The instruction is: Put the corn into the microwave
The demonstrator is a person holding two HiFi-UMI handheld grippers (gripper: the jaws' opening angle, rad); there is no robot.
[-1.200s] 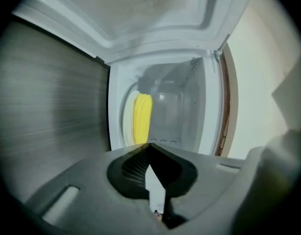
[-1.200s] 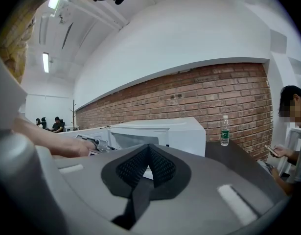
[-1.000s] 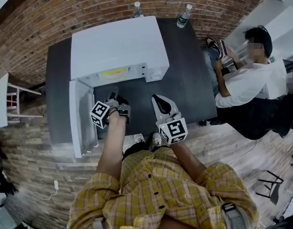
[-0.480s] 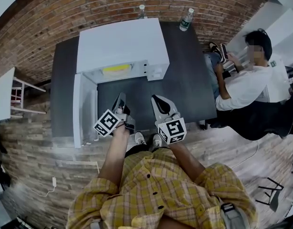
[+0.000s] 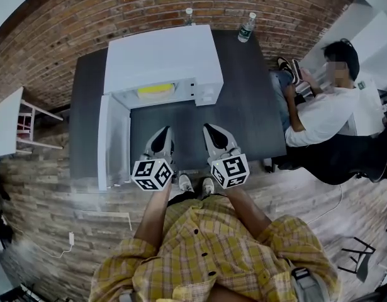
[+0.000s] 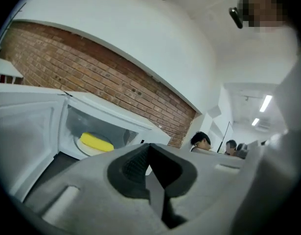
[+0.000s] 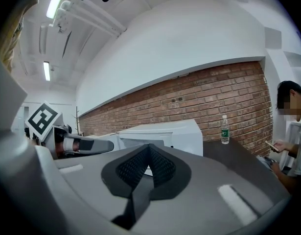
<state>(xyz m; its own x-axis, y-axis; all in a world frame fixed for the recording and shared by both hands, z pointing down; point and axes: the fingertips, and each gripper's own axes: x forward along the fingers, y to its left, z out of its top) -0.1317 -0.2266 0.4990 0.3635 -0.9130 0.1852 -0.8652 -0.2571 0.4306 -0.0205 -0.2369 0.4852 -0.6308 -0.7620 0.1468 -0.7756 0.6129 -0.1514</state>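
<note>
We see the corn (image 5: 155, 90): yellow, oblong, lying on the pale round plate (image 6: 87, 151) inside the microwave (image 5: 162, 55), whose door (image 5: 114, 140) stands open to the left. Left tool (image 5: 163, 137) & right tool (image 5: 212, 134) hover side by side over the dark bench (image 5: 250, 112), in front of the microwave. Both have jaws closed tight w/ nothing btwn them, touching nothing.

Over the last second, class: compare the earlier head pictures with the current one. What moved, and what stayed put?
The left tool drew back from beside the open door toward the person, rolling as it went; it is shut and empty, with nothing taken or let go. The right tool, the corn inside the microwave and the open door stayed as they were.
</note>
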